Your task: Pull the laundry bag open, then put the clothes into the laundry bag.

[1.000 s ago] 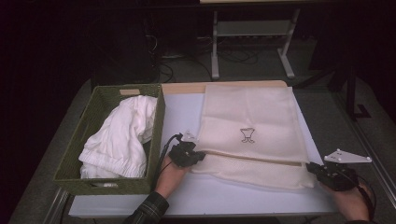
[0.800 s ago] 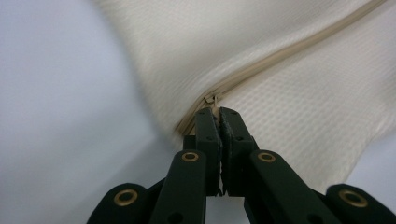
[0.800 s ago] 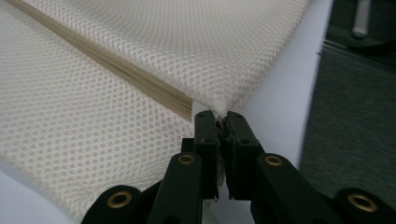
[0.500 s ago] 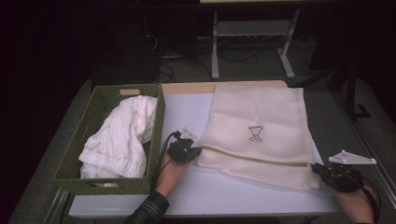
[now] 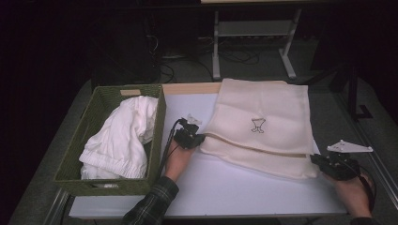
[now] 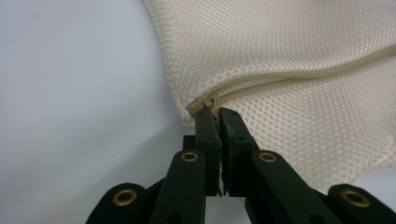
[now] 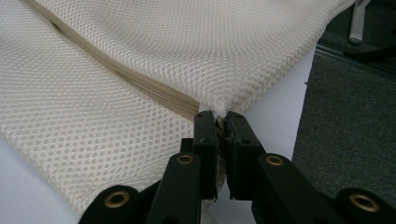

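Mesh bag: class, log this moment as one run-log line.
left gripper: shut on zipper pull | right gripper: shut on mesh bag corner | zipper: partly open | basket: holds white laundry

On the table (image 5: 263, 192), the basket (image 5: 75, 176) holding cloth (image 5: 122, 136) sits left of the mesh bag (image 5: 267, 112).

both grippers, left gripper (image 5: 199, 139) and right gripper (image 5: 315, 160), have jaws clamped shut.
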`<action>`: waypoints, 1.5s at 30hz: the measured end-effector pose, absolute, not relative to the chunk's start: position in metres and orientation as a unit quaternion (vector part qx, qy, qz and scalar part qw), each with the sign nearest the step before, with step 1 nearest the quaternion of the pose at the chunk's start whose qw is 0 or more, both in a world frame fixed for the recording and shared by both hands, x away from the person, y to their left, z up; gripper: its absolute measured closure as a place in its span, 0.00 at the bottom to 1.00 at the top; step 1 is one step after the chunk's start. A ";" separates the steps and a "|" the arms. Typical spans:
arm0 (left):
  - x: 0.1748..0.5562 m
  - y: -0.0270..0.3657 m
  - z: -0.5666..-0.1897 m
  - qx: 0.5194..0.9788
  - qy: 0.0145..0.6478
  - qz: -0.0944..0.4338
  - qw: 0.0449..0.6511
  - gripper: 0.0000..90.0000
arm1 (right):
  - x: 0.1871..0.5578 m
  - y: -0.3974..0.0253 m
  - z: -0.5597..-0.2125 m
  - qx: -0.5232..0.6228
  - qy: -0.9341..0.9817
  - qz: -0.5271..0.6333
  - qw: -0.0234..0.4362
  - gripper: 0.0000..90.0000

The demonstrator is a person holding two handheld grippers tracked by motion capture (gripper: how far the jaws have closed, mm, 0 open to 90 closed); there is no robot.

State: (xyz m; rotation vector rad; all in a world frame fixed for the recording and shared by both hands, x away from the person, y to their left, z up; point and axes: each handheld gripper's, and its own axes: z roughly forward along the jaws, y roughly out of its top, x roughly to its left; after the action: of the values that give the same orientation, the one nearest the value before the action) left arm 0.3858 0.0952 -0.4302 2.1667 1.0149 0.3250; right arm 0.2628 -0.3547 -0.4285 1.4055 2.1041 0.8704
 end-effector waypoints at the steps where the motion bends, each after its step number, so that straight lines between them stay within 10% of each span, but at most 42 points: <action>1: 0.391 0.094 -0.430 0.837 0.393 0.126 0.358 0.96 | 0.265 -0.354 -0.429 0.511 0.765 0.316 0.232 0.93; 24: 0.437 0.088 -0.430 0.831 0.412 0.117 0.355 0.94 | 0.293 -0.354 -0.437 0.506 0.767 0.324 0.225 0.89; 33: 0.428 0.089 -0.420 0.831 0.407 0.112 0.363 0.56 | 0.289 -0.347 -0.435 0.498 0.766 0.343 0.220 0.49; 45: 0.402 0.092 -0.408 0.844 0.386 0.098 0.360 0.19 | 0.281 -0.331 -0.429 0.475 0.771 0.364 0.217 0.28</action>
State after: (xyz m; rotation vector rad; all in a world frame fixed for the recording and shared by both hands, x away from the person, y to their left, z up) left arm 0.4017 0.0925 -0.4078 2.1748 0.9938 0.2522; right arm 0.2812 -0.3310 -0.4286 1.3167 2.1354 1.0069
